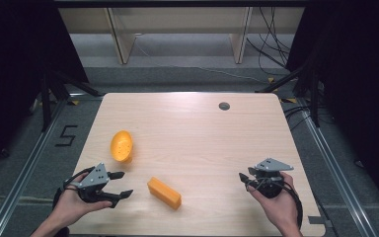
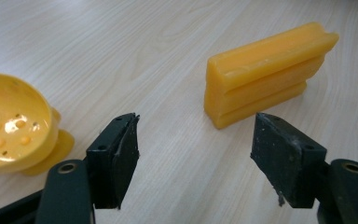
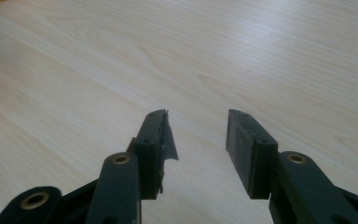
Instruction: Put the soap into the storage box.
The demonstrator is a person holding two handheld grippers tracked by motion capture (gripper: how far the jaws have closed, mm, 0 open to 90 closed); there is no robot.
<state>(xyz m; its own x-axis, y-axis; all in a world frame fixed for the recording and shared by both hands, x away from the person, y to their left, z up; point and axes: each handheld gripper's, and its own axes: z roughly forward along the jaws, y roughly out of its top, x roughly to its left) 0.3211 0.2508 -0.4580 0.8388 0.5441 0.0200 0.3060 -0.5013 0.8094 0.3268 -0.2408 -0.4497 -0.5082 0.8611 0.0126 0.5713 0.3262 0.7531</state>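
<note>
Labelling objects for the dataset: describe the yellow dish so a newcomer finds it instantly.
On the light wooden table, look at the near-left area, just beyond the left claw. The yellow dish is a rounded, bowl-like tray with small holes in its floor, unlike the ridged rectangular orange block to its right.

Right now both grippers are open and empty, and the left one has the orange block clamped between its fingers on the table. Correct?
Not quite. The left gripper clamps nothing: in the left gripper view its fingers stand wide apart, with the orange block lying on the table ahead of them, untouched. The rest holds: the right gripper is open and empty too.
</note>
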